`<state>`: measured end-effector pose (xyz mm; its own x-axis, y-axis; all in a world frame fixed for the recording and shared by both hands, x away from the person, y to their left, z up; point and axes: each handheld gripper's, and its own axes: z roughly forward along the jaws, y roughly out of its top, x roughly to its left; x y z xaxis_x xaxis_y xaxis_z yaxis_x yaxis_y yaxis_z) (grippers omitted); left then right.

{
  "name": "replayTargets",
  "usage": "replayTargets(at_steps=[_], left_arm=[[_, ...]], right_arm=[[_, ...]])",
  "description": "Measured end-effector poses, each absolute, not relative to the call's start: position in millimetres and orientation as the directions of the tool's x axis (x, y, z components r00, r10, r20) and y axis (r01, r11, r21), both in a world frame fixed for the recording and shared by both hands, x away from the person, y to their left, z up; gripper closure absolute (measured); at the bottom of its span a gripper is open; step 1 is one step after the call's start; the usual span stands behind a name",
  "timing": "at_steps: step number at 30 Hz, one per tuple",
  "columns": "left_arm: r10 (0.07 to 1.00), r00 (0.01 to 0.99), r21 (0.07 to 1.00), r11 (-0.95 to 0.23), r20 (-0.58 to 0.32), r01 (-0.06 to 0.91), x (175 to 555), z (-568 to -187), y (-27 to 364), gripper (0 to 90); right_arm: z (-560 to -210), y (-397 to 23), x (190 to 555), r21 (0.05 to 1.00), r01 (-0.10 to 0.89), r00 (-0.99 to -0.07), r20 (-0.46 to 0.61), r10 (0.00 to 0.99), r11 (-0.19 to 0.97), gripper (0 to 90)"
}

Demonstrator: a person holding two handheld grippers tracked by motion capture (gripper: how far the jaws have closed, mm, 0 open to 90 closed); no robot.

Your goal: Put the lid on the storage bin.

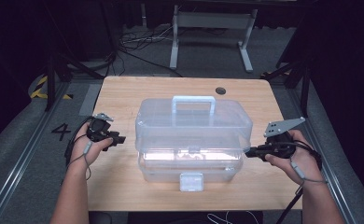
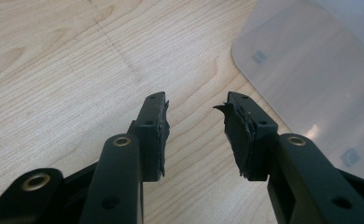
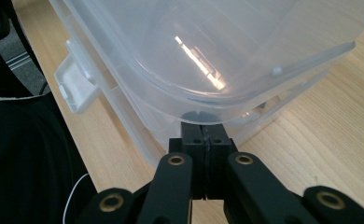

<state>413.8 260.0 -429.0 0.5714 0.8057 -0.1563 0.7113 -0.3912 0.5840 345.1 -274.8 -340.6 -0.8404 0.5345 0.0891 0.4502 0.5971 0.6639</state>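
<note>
Left tongs [image 2: 196, 133] released, nothing between, just left of the clear plastic storage box [image 1: 194, 123]. Right tongs [image 3: 206, 140] clenched tight, tips touching box's right end under the lid rim. Box sits mid surface [image 1: 119, 93], front latch [image 1: 191, 181] on near side.

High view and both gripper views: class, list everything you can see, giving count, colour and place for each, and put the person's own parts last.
Clear plastic storage box with a carry handle and front latch: one, transparent, middle of the table.
Light wooden table: one, pale wood, under the box.
Round dark hole in the tabletop: one, far side, right of centre.
White metal frame: one, on the grey floor beyond the table.
Black cables: several, on the floor, far left.
Left gripper: one, black, jaws apart over bare wood, left of the box.
Right gripper: one, black, jaws closed together, tips at the box's right edge.
Forearms: two, from the bottom edge.
</note>
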Motion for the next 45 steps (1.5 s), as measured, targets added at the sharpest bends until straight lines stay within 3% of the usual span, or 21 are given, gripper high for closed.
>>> replayTargets(at_steps=[45], left_arm=[[0.804, 0.567, 0.574, -0.383, -0.178, 0.724, 416.8, -435.0, 265.2, 58.7]], right_arm=[[-356.9, -265.9, 343.5, 0.529, 0.476, -0.86, 0.115, 0.497, 0.702, 89.4]])
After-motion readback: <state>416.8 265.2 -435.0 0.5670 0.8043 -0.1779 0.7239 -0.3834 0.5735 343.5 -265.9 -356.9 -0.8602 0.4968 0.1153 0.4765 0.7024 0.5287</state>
